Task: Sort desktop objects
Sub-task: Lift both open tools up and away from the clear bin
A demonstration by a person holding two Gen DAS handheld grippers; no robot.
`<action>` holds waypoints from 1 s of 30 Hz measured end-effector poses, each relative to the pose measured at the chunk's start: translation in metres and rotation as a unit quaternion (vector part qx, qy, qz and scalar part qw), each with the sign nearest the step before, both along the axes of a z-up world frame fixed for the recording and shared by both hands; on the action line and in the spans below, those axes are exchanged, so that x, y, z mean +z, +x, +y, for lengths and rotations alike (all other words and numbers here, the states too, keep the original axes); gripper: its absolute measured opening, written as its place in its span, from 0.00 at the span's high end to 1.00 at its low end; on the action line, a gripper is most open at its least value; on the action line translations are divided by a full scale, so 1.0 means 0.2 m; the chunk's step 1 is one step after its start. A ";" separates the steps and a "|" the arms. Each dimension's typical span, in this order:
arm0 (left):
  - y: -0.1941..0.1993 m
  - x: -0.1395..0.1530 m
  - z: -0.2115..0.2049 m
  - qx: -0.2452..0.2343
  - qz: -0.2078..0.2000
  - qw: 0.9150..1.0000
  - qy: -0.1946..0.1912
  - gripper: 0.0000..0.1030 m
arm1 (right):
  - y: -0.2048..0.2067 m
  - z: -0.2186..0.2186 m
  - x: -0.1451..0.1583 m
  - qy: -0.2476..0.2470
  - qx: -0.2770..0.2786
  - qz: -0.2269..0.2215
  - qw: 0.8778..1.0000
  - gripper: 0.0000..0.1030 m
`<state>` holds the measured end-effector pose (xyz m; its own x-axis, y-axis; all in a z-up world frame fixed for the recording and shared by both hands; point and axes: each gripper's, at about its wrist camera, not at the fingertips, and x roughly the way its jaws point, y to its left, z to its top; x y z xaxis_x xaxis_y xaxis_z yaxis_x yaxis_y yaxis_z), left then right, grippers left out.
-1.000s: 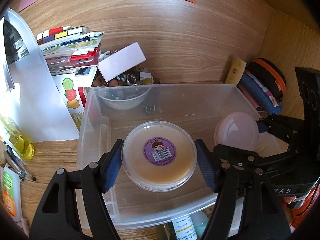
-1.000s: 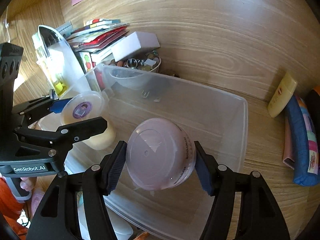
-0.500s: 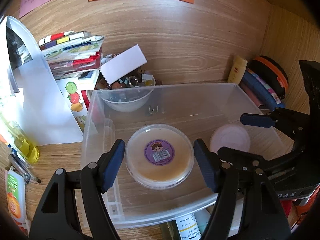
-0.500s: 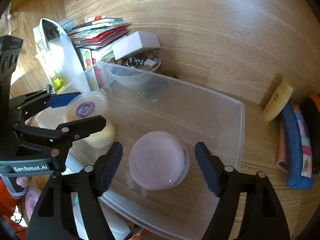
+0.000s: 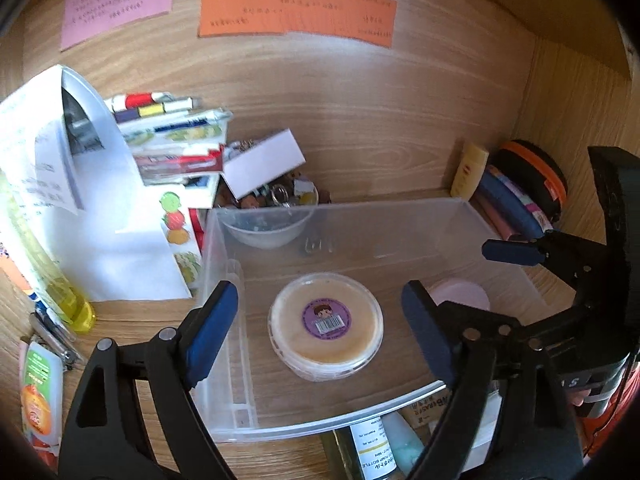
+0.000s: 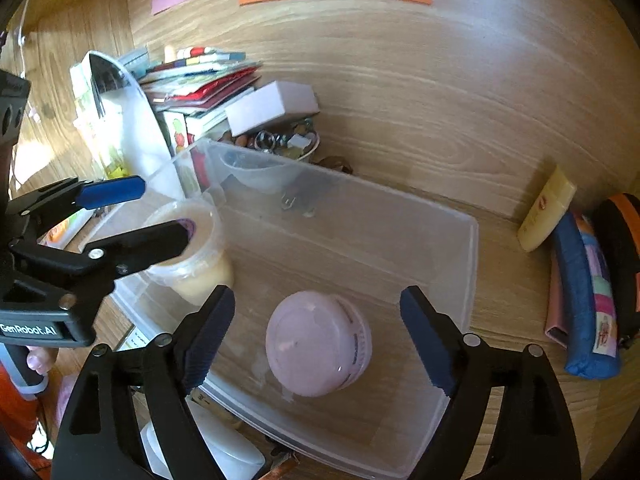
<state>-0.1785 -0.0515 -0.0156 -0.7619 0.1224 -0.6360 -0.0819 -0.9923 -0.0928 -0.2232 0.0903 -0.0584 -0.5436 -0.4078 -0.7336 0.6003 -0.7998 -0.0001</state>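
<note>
Wooden desk: both grippers (image 5: 320,334) (image 6: 318,334) gape wide above tub (image 5: 325,328) and jar (image 6: 318,346), touching neither.

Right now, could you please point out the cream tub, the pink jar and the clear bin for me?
cream tub (image 5: 325,317): left wrist view, on its purple lid sticker.
pink jar (image 6: 310,342): right wrist view, middle of its lid.
clear bin (image 6: 474,264): right wrist view, on its right wall.

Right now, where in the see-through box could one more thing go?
The clear bin has bare floor along its back wall, behind the beige tub and the pink jar, plus the far right corner. The desk behind the bin's left end is crowded: books, trinket bowl.
</note>
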 end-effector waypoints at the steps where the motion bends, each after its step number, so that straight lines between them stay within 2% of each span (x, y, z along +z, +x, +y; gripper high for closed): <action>1: 0.01 0.01 -0.01 0.002 0.002 1.000 0.002 0.17 | 0.01 0.01 0.02 0.000 -0.005 0.007 1.000 0.20; 9: 0.11 0.14 -0.06 0.022 0.039 0.999 0.011 0.06 | 0.10 0.08 0.14 -0.008 -0.023 0.049 0.998 0.16; 15: 0.25 0.22 -0.11 0.042 0.057 0.998 0.007 0.04 | 0.24 0.17 0.21 -0.014 -0.038 0.084 0.996 0.15; 17: 0.29 0.22 -0.14 0.048 0.059 0.997 0.005 0.04 | 0.29 0.23 0.25 -0.020 -0.049 0.099 0.994 0.11; 19: 0.34 0.23 -0.17 0.056 0.062 0.997 0.001 0.02 | 0.34 0.28 0.28 -0.028 -0.058 0.108 0.992 0.03; 22: 0.43 0.22 -0.22 0.071 0.065 0.995 0.000 0.02 | 0.41 0.35 0.31 -0.044 -0.073 0.119 0.989 0.01; 25: 0.49 0.20 -0.26 0.082 0.059 0.995 0.000 0.02 | 0.45 0.39 0.31 -0.047 -0.083 0.120 0.988 0.01; 30: 0.58 0.13 -0.33 0.095 0.037 0.995 -0.007 0.02 | 0.49 0.40 0.24 -0.056 -0.085 0.091 0.991 0.01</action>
<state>-0.0623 -0.1167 0.0108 -0.8152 -0.0363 -0.5781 0.1003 -0.9918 -0.0791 -0.1247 0.1713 -0.0110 -0.7300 -0.3730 -0.5728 0.4551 -0.8904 -0.0002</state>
